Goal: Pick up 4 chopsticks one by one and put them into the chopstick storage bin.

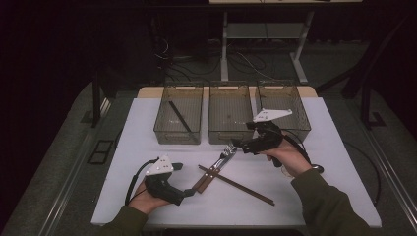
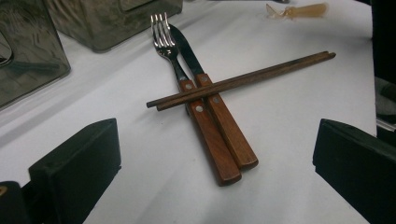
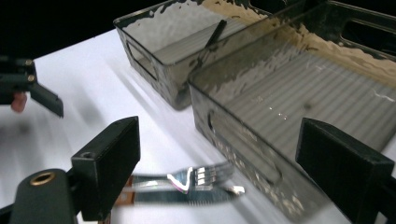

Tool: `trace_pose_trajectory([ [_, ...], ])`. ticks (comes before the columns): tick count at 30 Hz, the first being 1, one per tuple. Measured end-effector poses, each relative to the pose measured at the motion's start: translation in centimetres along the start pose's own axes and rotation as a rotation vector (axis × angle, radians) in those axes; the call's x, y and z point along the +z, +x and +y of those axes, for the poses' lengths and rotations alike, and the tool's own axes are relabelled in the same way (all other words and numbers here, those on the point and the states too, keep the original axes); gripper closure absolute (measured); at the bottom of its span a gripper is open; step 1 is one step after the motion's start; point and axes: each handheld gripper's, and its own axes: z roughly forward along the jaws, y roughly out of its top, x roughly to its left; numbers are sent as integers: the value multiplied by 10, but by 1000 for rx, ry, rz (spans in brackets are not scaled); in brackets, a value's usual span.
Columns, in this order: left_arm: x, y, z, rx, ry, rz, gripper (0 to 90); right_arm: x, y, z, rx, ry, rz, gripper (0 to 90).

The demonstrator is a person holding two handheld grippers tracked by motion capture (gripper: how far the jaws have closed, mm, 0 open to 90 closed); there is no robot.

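Fork [image 3: 201,177] | tines below right hand-held gripper [image 3: 212,163], jaws wide, empty | left hand-held gripper [image 2: 217,163] likewise

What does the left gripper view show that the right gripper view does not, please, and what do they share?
Left gripper view alone: the wooden chopsticks lying across the fork and knife handles, and an amber plastic piece at the far edge. Right gripper view alone: inside the middle bin, and a dark stick in the bin beyond. Both: the fork, the knife blade, the white table and open jaws.
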Motion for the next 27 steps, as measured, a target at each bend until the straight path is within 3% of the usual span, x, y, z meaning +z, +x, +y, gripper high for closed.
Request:
trace_pose_trajectory([
  [14,0,-1,0,9,5,4,0,-38,-12,-54,17,-9,-31,139],
  [27,-2,-2,1,12,0,5,0,-68,-14,-91,40,31,9,139],
])
